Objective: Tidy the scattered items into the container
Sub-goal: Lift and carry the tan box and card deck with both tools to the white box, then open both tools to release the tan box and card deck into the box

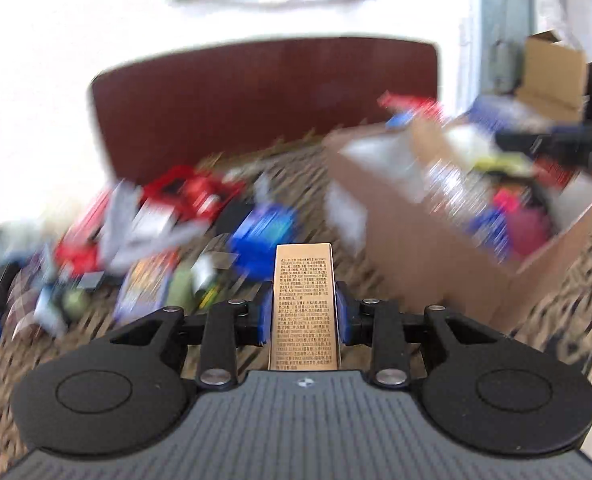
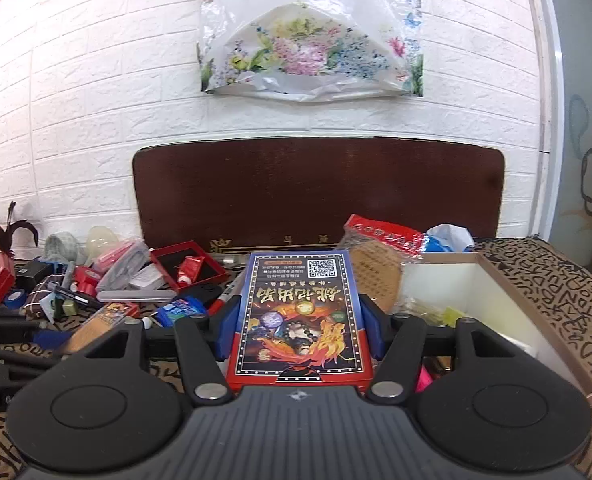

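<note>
Now left tongs [image 1: 304,312] pinch a gold box [image 1: 304,304], right tongs [image 2: 298,330] clamp a card box [image 2: 298,320]

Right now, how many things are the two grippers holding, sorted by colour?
Gold: 1, the gold printed box in the left gripper.
Blue and red: 1, the card box with a QR code in the right gripper.
Total: 2.
</note>
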`<state>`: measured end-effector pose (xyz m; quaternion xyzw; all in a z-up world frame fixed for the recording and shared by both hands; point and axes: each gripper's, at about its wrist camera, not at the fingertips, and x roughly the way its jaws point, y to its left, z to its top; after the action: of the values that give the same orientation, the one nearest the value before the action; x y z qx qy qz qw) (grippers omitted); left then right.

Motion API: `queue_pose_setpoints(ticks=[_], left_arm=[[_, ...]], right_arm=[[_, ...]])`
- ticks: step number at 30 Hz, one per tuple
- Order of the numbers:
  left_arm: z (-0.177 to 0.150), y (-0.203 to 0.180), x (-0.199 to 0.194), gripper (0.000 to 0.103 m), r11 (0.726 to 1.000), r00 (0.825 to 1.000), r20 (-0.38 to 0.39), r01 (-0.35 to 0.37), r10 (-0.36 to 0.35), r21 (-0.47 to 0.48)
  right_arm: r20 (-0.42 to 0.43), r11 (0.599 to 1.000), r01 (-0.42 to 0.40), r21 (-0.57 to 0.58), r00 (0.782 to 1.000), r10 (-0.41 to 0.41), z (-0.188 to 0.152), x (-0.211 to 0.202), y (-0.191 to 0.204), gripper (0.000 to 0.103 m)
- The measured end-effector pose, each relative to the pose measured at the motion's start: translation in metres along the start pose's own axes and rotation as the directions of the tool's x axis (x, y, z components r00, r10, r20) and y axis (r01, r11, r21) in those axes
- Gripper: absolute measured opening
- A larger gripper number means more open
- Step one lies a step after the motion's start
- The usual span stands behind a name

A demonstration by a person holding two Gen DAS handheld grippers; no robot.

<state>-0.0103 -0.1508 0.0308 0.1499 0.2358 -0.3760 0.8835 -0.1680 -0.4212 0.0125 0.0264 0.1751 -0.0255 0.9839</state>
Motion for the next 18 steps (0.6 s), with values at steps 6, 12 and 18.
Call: queue_pose_setpoints(ticks=[6, 12, 18], left_arm=[[0.044, -0.046, 0.022, 0.031, 0.996, 0.995, 0.062, 0.074, -0.077, 0.055], [0.059, -0.076, 0.058, 0.031, 0.991, 0.995, 0.038, 0.093, -0.097, 0.096], [0.062, -0.087, 0.076, 0.031, 0.988, 0.995, -0.024, 0.103, -0.101, 0.114]], right_arm=[[-0.015, 0.998, 0.056, 0.011, 0.998, -0.056, 0.003, 0.006, -0.030, 0.058], [-0.049, 0.991, 0.131, 0.001, 0.990, -0.131, 0.005, 0.025, -0.059, 0.058], [-0.097, 0.987, 0.156, 0.024, 0.983, -0.153, -0.001, 0.046, -0.081, 0.058]])
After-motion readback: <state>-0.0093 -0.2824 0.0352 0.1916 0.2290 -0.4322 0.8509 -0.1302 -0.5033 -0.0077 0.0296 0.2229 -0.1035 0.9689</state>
